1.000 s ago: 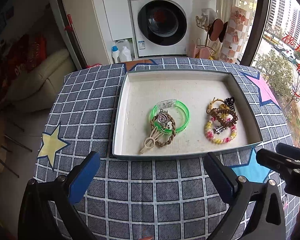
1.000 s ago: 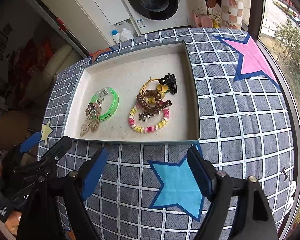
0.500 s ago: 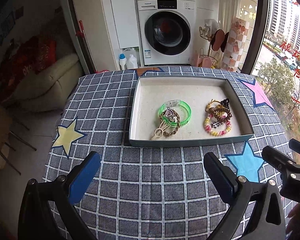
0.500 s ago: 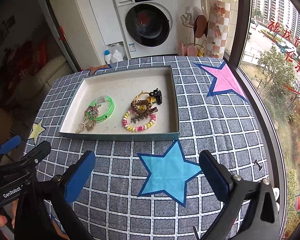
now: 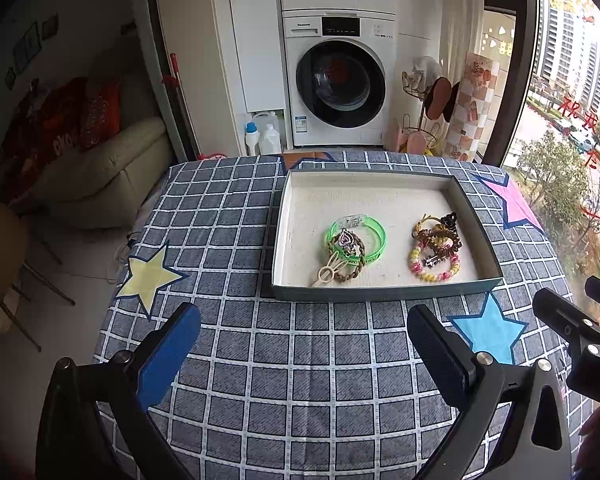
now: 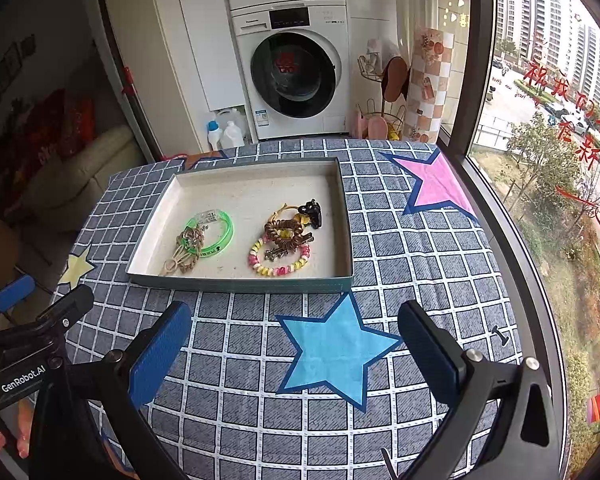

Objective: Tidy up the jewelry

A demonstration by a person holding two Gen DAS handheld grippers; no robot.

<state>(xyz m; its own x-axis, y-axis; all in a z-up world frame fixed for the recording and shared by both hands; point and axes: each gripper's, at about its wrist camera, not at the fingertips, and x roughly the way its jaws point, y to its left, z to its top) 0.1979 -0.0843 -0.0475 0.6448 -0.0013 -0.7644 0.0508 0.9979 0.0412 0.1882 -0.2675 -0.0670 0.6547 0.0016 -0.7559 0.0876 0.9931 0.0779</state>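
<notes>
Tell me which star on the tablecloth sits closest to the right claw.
The blue star, printed on the cloth just in front of the tray and lying between the right claw's open fingers. The pink star and yellow star lie farther off.

Both tongs are pulled back and up from the tray [image 5: 384, 293]; the tray is seen smaller and farther off in both wrist views. More checked tabletop [image 5: 260, 360] is exposed between the pads and the tray's near wall. The right tongs [image 6: 295, 344] are spread wider than a second ago, nothing between the pads, now over the blue star [image 6: 336, 354]. The left tongs [image 5: 304, 342] are tilted less steeply: the washing machine [image 5: 340, 80] is seen in full, with a second drum above it. In the right view the washing machine, cropped a second ago, is seen whole too.
</notes>
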